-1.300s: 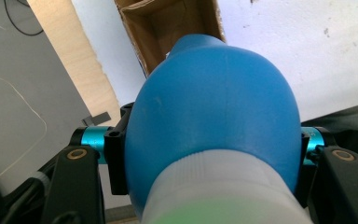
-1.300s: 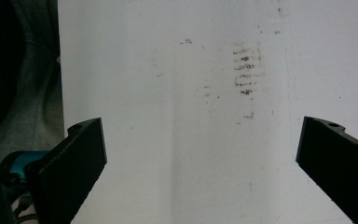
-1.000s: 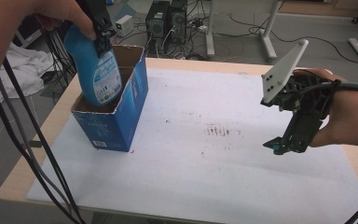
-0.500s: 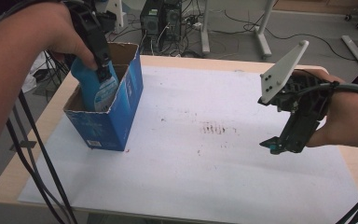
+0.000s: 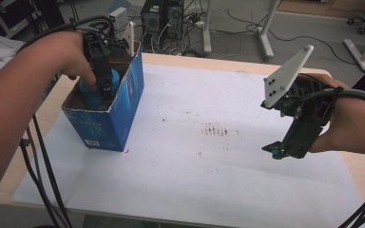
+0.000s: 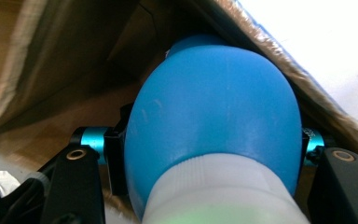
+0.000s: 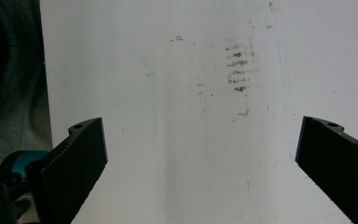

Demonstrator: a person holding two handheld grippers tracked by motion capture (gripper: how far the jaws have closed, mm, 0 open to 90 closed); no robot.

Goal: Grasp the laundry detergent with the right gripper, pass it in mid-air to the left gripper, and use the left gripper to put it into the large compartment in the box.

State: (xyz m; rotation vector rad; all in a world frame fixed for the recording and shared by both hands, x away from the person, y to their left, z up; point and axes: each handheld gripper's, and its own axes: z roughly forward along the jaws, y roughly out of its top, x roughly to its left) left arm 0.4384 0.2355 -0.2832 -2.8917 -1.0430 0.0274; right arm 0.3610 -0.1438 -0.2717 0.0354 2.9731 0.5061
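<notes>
A blue bottle [image 5: 95,93] with a white cap [image 6: 223,191] sits deep inside an open blue cardboard box [image 5: 119,111] at the table's left. My left gripper [image 5: 102,71] reaches down into the box and is shut on the bottle; in the left gripper view its black jaws press both sides of the blue body [image 6: 214,116], with the brown box walls around it. At the right, above the white sheet, my right gripper [image 5: 278,149] hangs open, tips pointing down. Its jaws stand wide apart in the right gripper view [image 7: 200,154] with nothing between them.
A white sheet [image 5: 209,156] with brown smudges [image 5: 216,129] covers most of the wooden table [image 5: 171,59]. Black cables [image 5: 38,175] trail off the left edge. Computer cases [image 5: 161,21] and stand legs are on the floor behind.
My left gripper has gone down with the blue bottle, which stood above the box rim and now sits low inside the box. My right gripper has stayed where it was.
</notes>
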